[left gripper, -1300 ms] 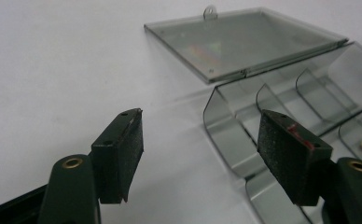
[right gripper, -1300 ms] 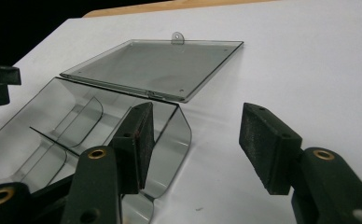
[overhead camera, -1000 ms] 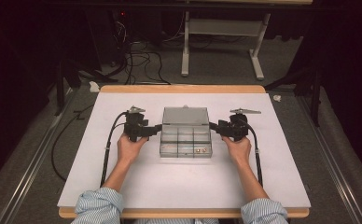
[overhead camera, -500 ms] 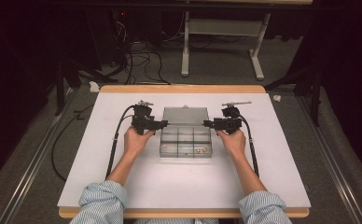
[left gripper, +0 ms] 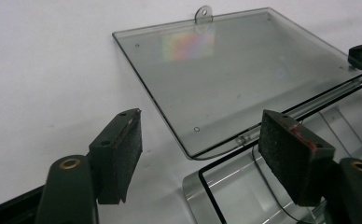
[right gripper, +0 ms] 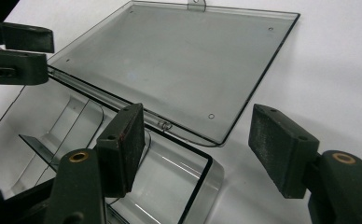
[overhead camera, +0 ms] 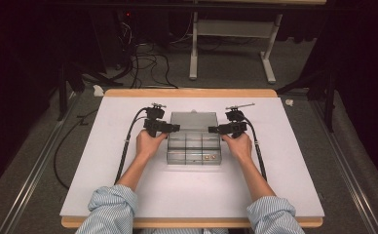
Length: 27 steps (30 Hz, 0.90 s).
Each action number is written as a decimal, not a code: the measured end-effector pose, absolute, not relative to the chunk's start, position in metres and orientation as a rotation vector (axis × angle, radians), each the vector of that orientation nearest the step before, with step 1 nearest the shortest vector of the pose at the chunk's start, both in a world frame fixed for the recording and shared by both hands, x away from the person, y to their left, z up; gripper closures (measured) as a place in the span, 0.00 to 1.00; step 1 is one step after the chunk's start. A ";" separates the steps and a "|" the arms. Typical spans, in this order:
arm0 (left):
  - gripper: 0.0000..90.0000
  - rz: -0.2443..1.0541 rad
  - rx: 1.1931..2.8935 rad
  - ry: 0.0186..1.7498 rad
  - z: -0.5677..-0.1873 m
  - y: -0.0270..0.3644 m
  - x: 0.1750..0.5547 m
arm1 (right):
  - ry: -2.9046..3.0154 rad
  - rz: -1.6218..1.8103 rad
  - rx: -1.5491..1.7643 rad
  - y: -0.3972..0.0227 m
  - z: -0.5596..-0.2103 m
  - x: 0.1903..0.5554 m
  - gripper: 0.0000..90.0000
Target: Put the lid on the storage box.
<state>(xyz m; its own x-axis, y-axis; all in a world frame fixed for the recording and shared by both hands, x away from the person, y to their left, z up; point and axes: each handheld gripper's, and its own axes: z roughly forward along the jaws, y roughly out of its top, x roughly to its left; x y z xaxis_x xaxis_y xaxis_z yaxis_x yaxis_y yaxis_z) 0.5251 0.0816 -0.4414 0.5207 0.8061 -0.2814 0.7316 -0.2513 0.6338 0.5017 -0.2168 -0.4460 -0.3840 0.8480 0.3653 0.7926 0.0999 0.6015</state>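
Forearms reach in from six o'clock, left gripper (overhead camera: 173,127) at nine and right gripper (overhead camera: 215,129) at three of the clear plastic compartment box (overhead camera: 194,146) mid-table, lid seemingly flat at twelve; left jaws gape, right jaws have just been opening, both empty.

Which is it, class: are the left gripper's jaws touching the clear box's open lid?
Apart. In the left gripper view, the left gripper has both pads standing clear of the lid, with white table showing between.

Open box (overhead camera: 194,144) blocks mid-table; bare board (overhead camera: 294,161) either side.
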 end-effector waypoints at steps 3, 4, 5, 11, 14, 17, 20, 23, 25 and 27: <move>0.33 0.111 2.028 1.253 -0.444 0.081 0.526 | 2.282 1.163 1.698 -0.216 -0.448 0.502 0.40; 0.33 0.109 2.028 1.251 -0.444 0.080 0.526 | 2.287 1.156 1.695 -0.215 -0.448 0.503 0.41; 0.33 0.121 2.033 1.246 -0.444 0.079 0.525 | 2.294 1.149 1.693 -0.213 -0.450 0.503 0.41; 0.31 0.079 2.028 1.242 -0.448 0.077 0.527 | 2.305 1.145 1.704 -0.213 -0.452 0.504 0.40; 0.31 0.066 2.029 1.237 -0.449 0.075 0.527 | 2.319 1.159 1.708 -0.213 -0.454 0.505 0.40; 0.31 0.060 2.026 1.235 -0.450 0.073 0.527 | 2.319 1.153 1.708 -0.211 -0.454 0.505 0.39; 0.29 0.058 2.024 1.237 -0.450 0.072 0.528 | 2.318 1.154 1.705 -0.211 -0.453 0.505 0.39; 0.29 0.042 2.020 1.240 -0.451 0.073 0.529 | 2.315 1.156 1.694 -0.211 -0.453 0.505 0.39; 0.29 0.031 2.014 1.244 -0.451 0.074 0.529 | 2.315 1.157 1.694 -0.211 -0.454 0.505 0.39; 0.29 0.025 2.013 1.243 -0.452 0.074 0.530 | 2.313 1.164 1.697 -0.211 -0.454 0.505 0.39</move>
<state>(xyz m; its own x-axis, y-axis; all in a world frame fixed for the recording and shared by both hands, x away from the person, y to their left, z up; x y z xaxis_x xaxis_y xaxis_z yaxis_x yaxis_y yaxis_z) 0.5298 0.0743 -0.4518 0.5268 0.7735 -0.3525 0.7587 -0.2409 0.6053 0.5049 -0.2112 -0.4539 -0.3983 0.8359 0.3777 0.8013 0.1167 0.5868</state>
